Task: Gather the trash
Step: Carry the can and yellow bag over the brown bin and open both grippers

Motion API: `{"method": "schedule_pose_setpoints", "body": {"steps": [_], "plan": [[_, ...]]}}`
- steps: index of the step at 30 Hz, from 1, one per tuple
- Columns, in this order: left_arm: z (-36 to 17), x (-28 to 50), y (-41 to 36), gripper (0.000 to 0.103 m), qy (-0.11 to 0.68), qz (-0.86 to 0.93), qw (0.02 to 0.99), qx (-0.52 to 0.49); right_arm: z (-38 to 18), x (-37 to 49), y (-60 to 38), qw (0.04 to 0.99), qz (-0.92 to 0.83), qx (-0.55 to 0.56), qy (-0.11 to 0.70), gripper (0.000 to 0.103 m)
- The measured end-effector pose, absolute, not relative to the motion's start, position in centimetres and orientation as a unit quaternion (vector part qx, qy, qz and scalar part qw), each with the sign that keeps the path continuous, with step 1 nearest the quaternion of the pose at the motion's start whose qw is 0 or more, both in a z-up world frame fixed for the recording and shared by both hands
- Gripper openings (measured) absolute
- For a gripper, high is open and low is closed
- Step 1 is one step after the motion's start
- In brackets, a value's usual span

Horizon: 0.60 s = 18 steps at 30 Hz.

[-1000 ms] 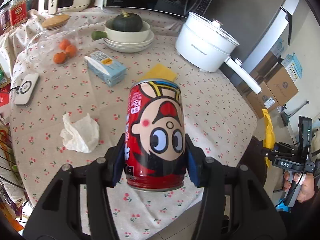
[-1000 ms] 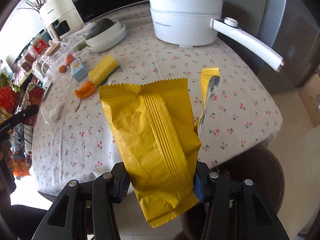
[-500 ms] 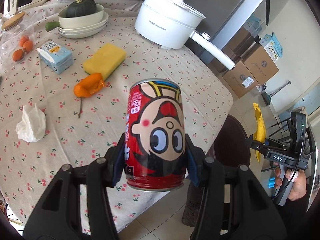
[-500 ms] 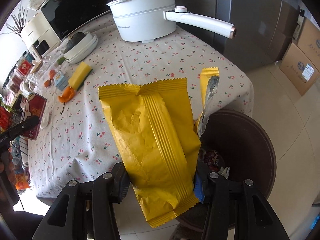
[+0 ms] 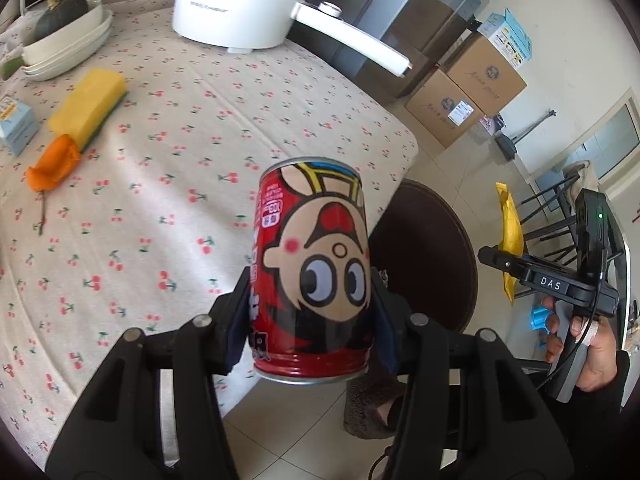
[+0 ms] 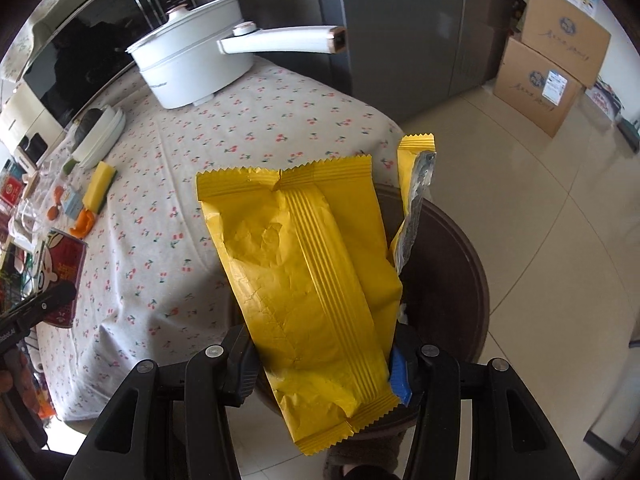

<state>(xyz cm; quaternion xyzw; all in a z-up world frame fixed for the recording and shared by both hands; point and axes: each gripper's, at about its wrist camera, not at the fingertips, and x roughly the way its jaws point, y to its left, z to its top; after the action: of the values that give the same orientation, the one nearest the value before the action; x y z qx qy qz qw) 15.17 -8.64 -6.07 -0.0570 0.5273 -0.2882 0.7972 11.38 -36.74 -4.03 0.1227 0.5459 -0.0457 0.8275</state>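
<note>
Both grippers have swung toward the bin (image 6: 452, 280); left gripper (image 5: 310, 328) clamps can (image 5: 312, 276); right gripper (image 6: 324, 364) clamps wrapper (image 6: 308, 272).

home kitchen | microwave (image 6: 92, 68) | cooking pot (image 5: 240, 4) | fridge (image 6: 404, 28)

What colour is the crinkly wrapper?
Bright yellow wrapper with zigzag edges, shiny silver inside where it is torn. The right wrist view shows it best.

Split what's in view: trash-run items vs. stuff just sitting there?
Job:
- red can, held in left gripper
- yellow wrapper, held in right gripper
- brown bin on the floor by the table

Lying about:
- white pot
- yellow sponge
- bowls with squash
- cardboard boxes
</note>
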Motion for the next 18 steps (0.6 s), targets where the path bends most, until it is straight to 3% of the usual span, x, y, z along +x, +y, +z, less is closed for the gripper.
{"method": "schedule_pose_setpoints", "body": {"steps": [10, 18], "plan": [[-8.4, 13.4, -19.3, 0.054, 0.539, -0.375, 0.754, 0.000, -5.2, 9.7, -41.7, 0.806, -0.074, 0.178, 0.560, 0.054], [-10.1, 13.5, -22.6, 0.055, 0.529, -0.387, 0.755, 0.034, -6.3, 9.3, -43.6, 0.794, -0.087, 0.194, 0.570, 0.054]]}}
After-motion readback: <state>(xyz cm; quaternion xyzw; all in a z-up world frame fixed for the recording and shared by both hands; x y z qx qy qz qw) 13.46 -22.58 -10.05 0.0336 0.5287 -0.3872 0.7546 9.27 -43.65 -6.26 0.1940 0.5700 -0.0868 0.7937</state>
